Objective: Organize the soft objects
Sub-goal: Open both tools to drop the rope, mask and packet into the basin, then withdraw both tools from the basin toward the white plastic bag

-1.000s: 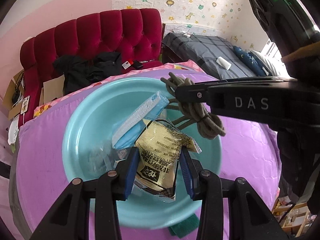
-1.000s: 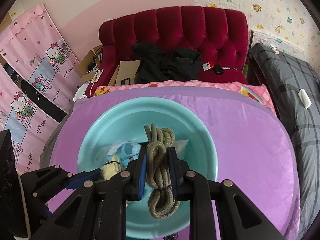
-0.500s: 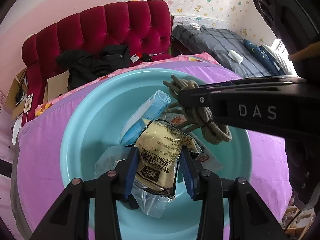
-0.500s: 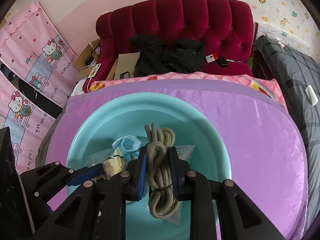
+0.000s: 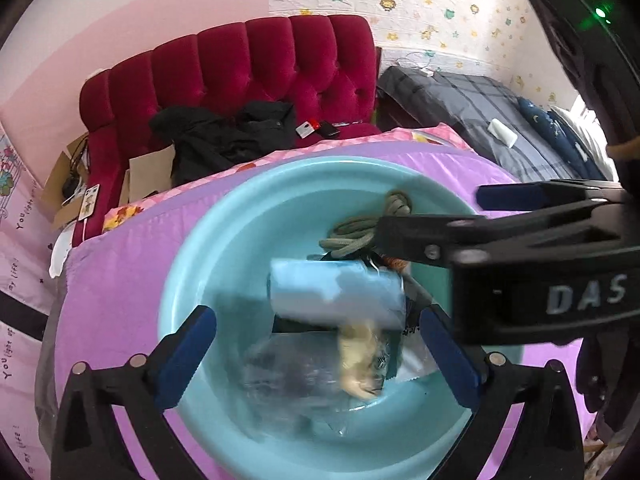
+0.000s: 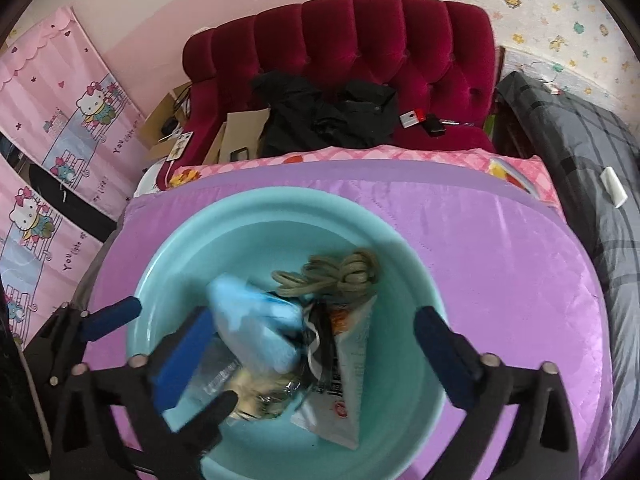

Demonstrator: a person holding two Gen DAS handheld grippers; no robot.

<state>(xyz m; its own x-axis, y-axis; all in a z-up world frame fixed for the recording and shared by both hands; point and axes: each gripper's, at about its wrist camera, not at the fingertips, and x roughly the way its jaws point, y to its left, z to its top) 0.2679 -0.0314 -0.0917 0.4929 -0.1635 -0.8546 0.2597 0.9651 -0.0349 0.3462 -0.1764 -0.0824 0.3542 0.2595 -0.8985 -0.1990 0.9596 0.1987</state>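
Note:
A teal basin (image 5: 192, 264) sits on the purple cover. In it lie a grey-green rope bundle (image 5: 372, 232), a blue face mask (image 5: 336, 296), a blurred yellow packet (image 5: 360, 360) and a clear plastic bag (image 5: 280, 376). My left gripper (image 5: 318, 352) hangs over the basin, its jaws opening wide, with nothing pressed between the pads. The right wrist view shows the rope (image 6: 340, 276) lying loose at the basin's (image 6: 168, 264) far side beside a white packet (image 6: 348, 368) and the mask (image 6: 256, 328). My right gripper (image 6: 312, 356) is also opening above them, gripping nothing.
A red tufted sofa (image 6: 380, 48) with black clothes (image 6: 320, 116) and cardboard stands behind the purple-covered table (image 6: 500, 264). On the right there is a grey checked bed (image 6: 592, 152). Pink cartoon curtains (image 6: 60, 120) hang at the left.
Both grippers have gone from shut to wide open. The yellow packet has left the left jaws and the rope has left the right jaws; both now lie in the basin.

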